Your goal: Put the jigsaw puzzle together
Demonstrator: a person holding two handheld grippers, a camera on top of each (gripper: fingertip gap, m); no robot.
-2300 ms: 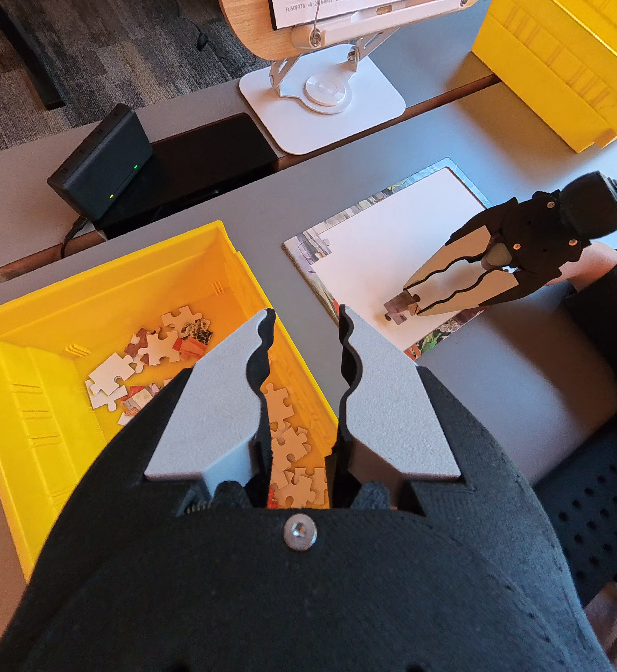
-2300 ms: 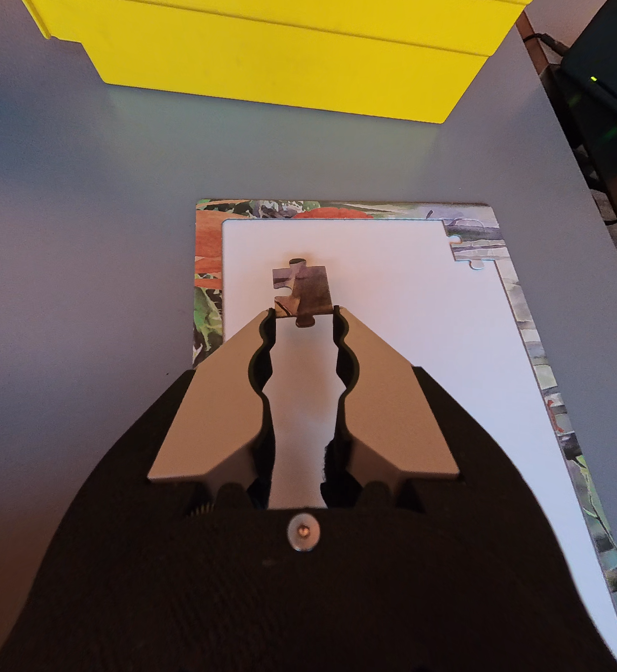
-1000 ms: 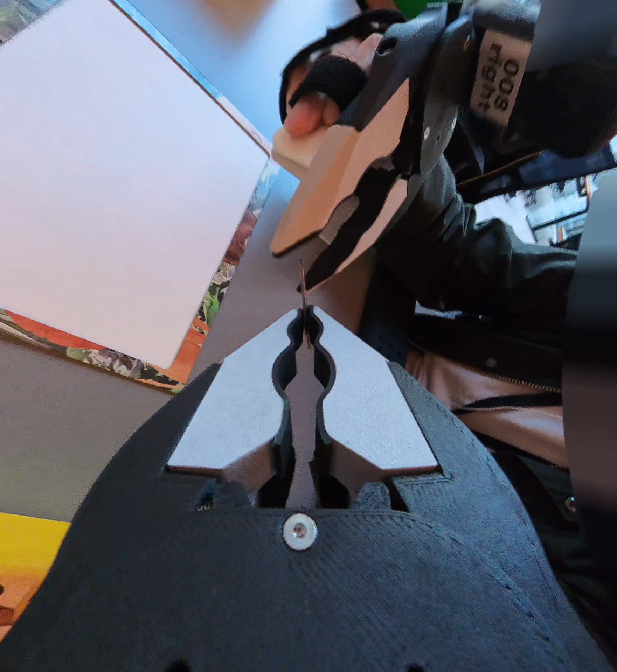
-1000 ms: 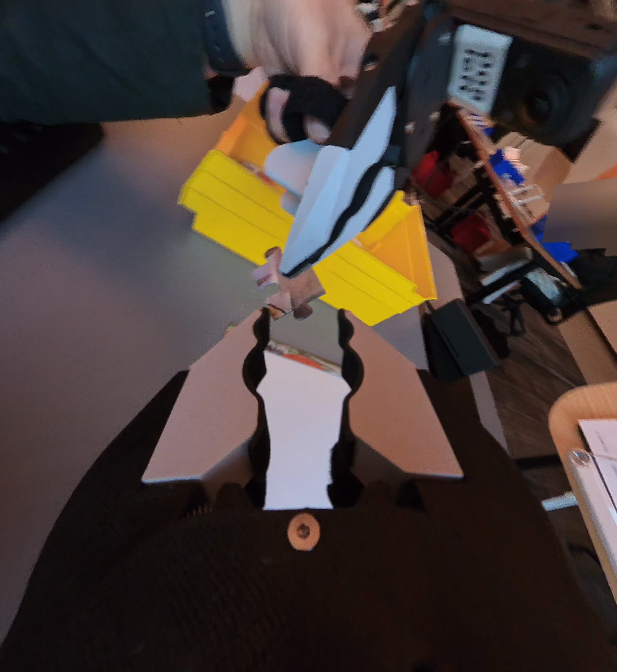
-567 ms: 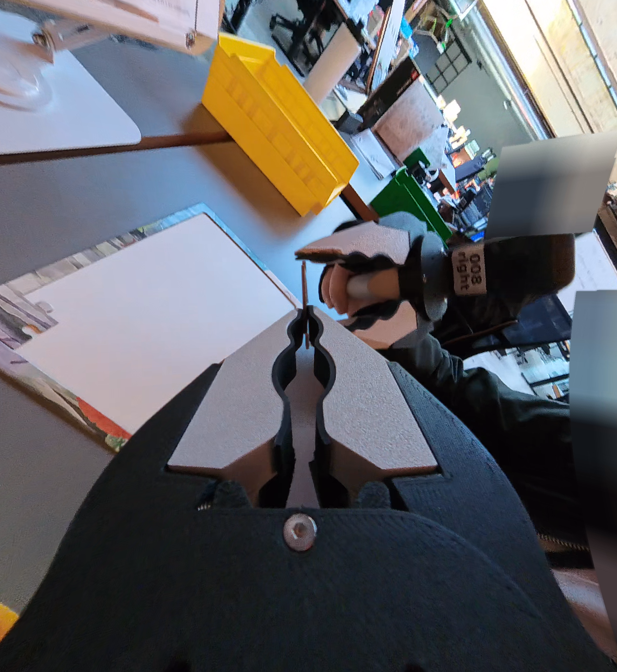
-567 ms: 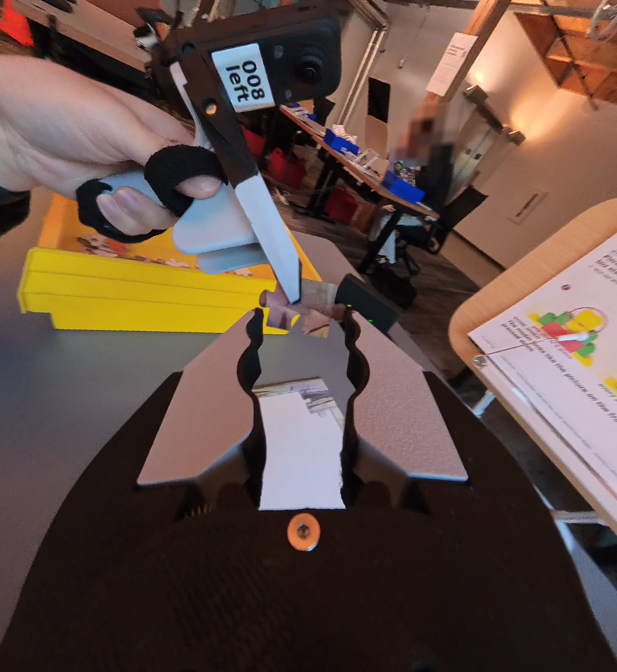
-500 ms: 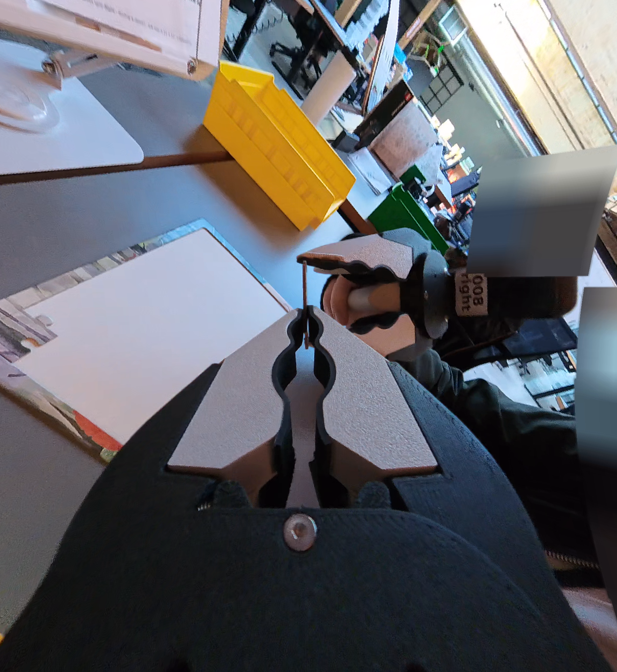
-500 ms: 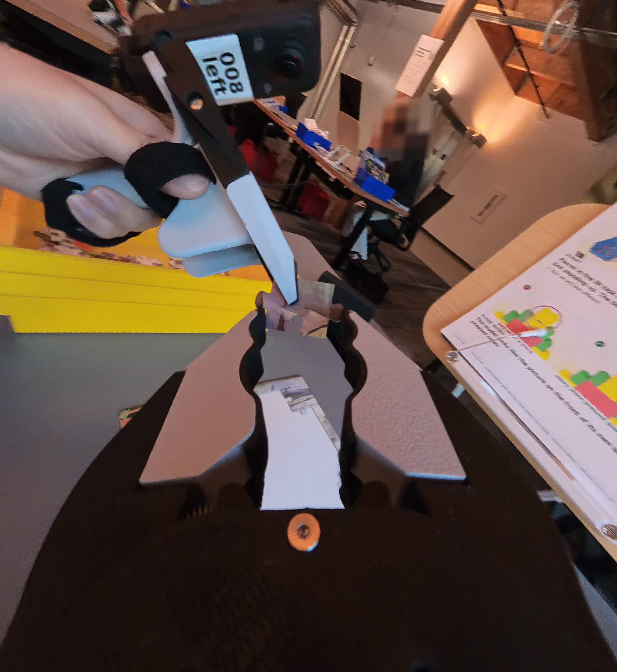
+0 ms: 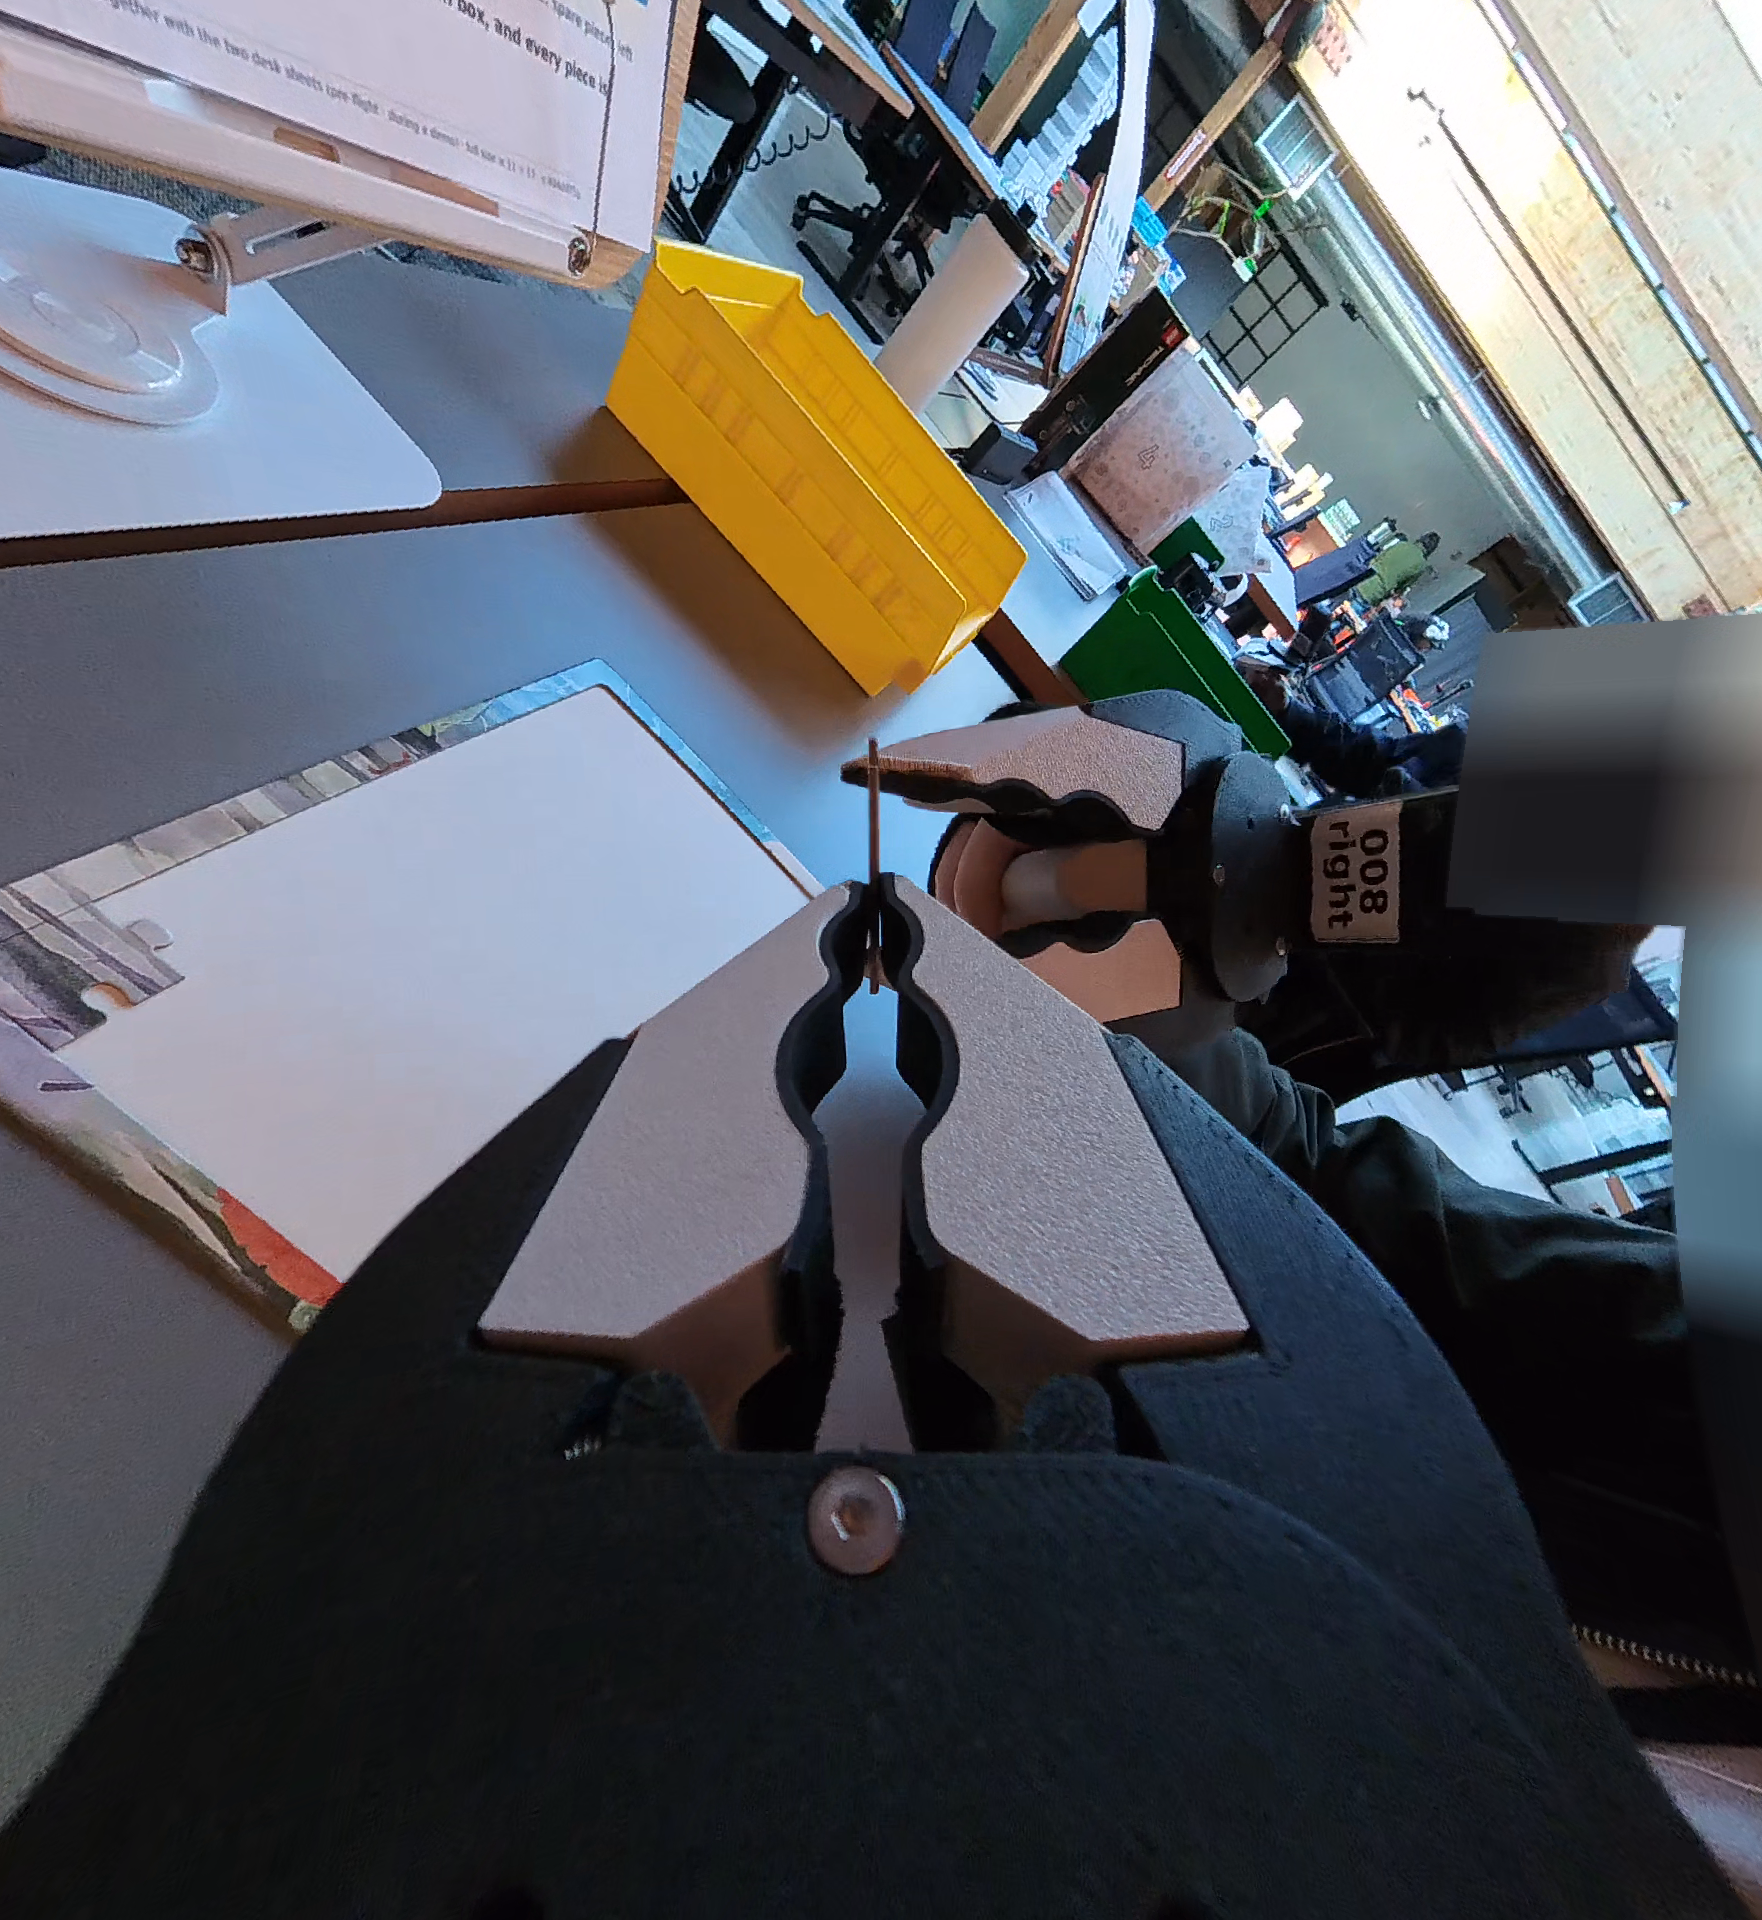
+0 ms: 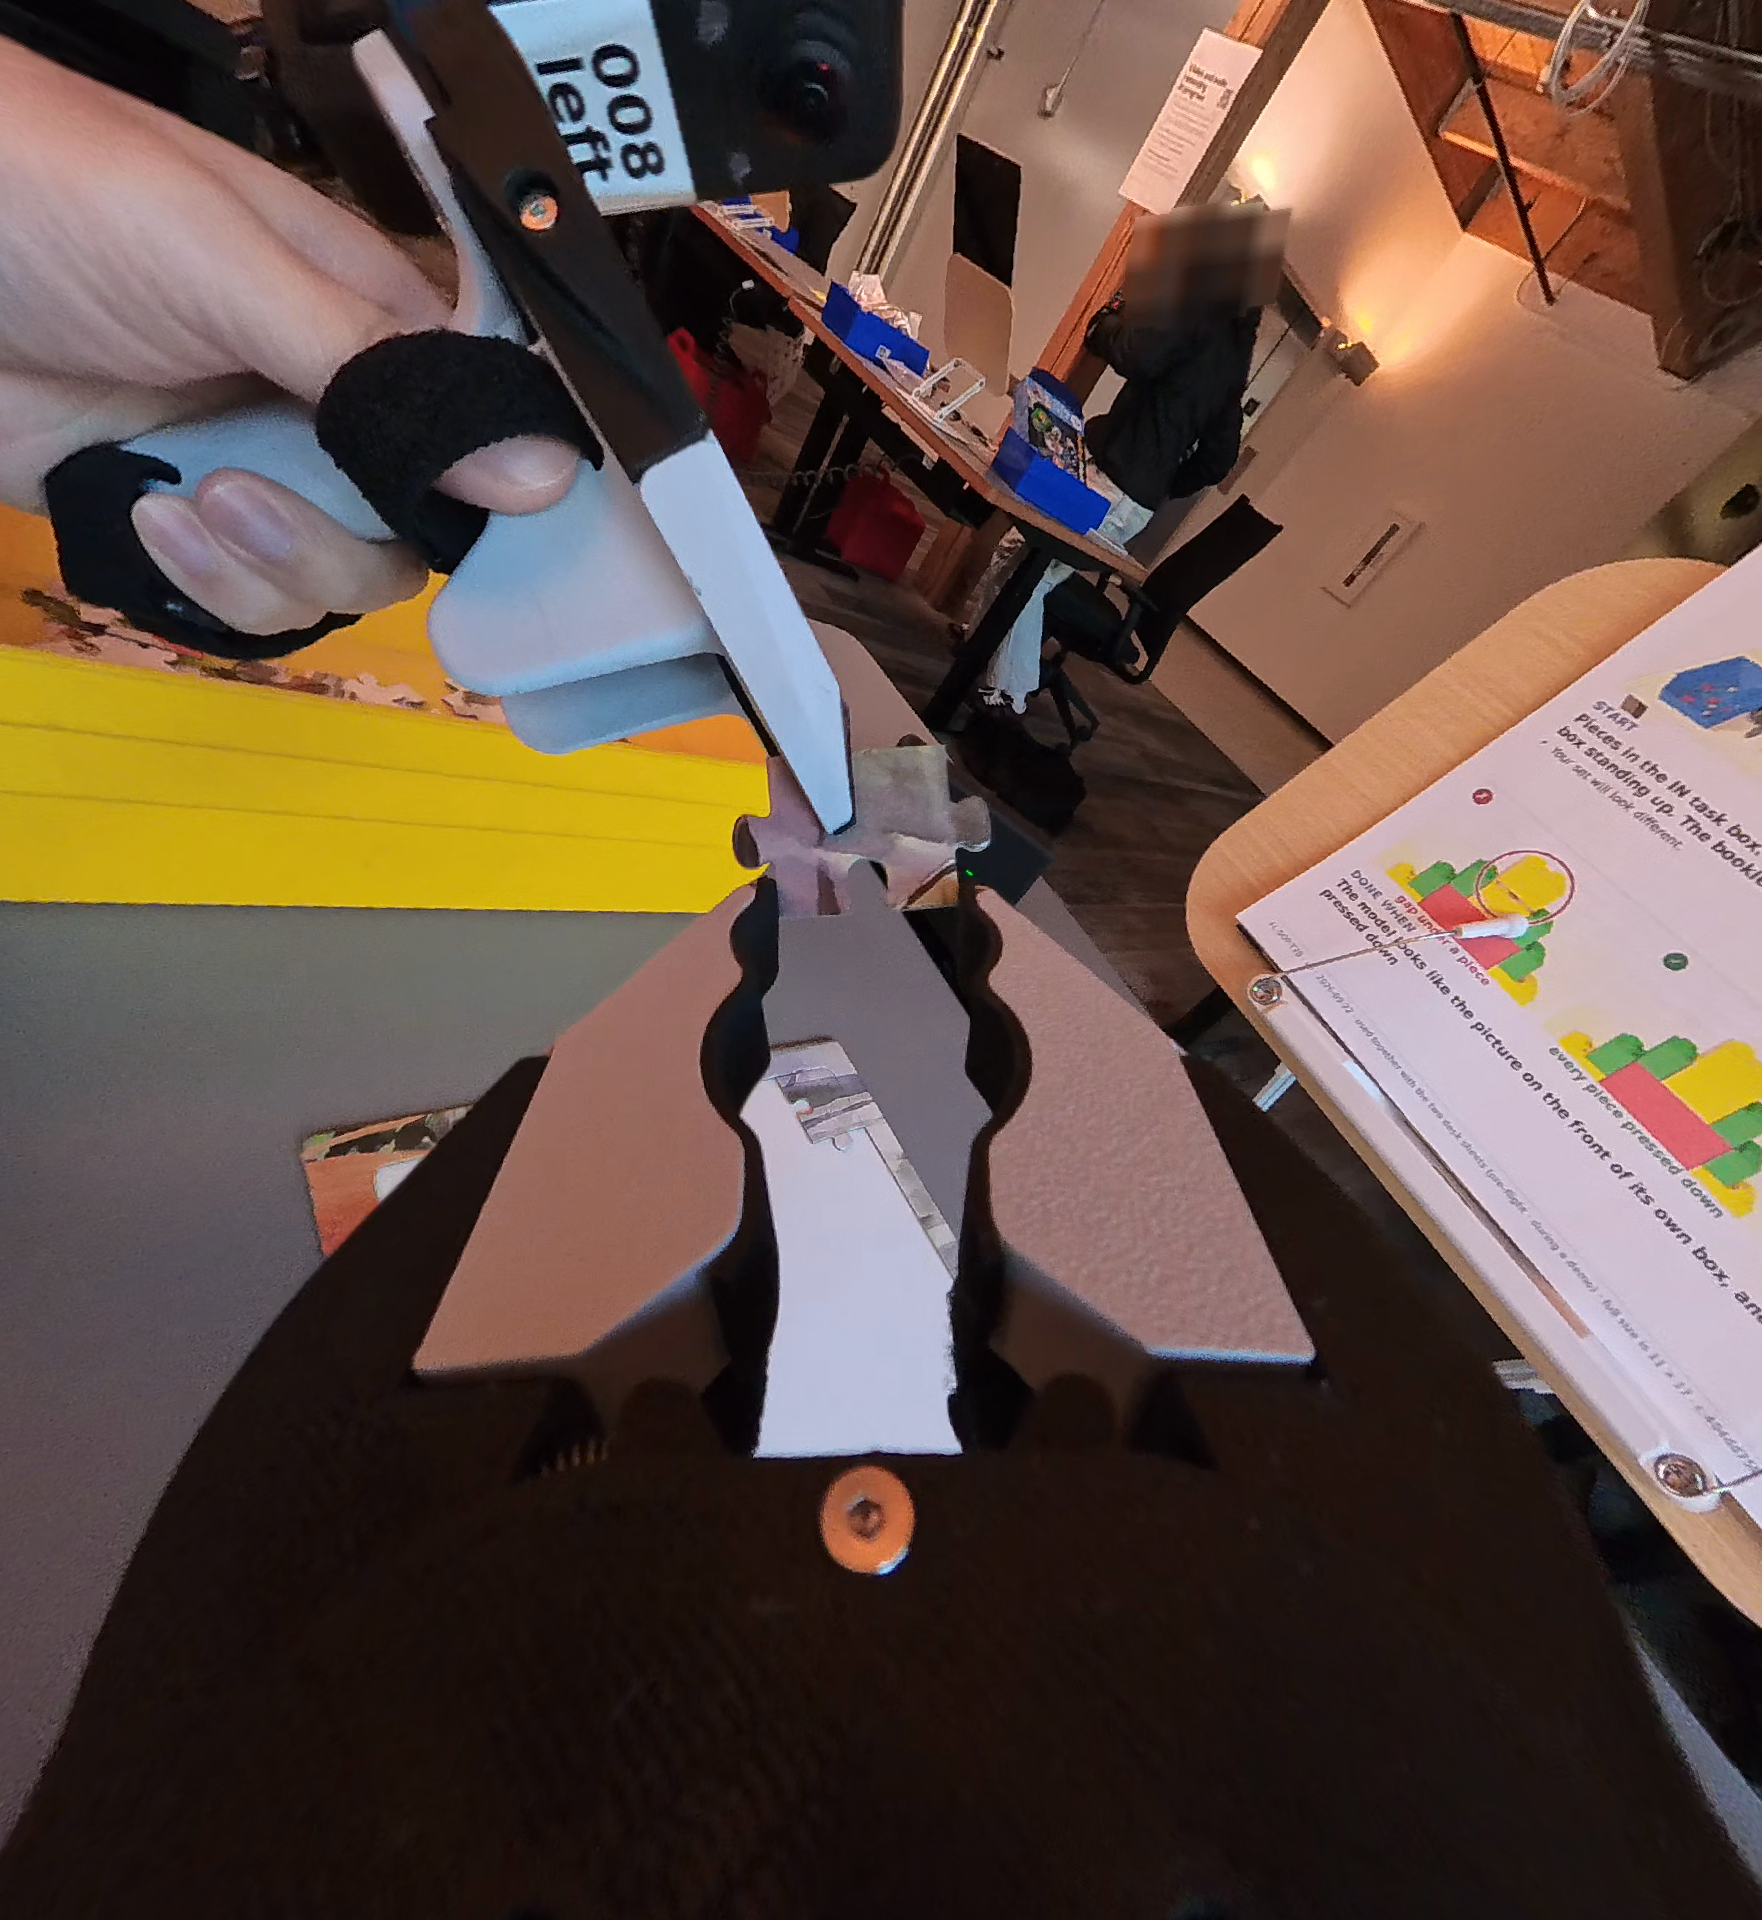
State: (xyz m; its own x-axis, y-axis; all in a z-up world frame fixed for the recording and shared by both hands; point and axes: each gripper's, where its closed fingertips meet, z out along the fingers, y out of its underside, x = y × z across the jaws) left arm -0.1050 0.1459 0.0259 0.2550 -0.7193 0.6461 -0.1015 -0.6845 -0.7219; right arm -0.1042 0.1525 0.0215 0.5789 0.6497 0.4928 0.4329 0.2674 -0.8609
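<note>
Left gripper: I pinch the puzzle piece at its tips, airborne.
Right gripper: spread, just under it.
Handling: I judge it light, thin, bendable; grip flat faces.
Puzzle board: below, left.

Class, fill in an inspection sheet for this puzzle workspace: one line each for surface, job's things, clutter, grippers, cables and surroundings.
Surface: grey table, bare around the board.
Job's things: puzzle board flat, nearly all white, one piece fitted in a corner; puzzle piece held above the table; yellow bin with loose pieces.
Clutter: second yellow bin; instruction sheet on a wooden stand; white stand base.
Grippers: left gripper shut on the piece; right gripper open, fingers either side of the piece's lower edge.
Cables: nothing seen.
Surroundings: busy workshop with desks, chairs and a person standing behind.
</note>
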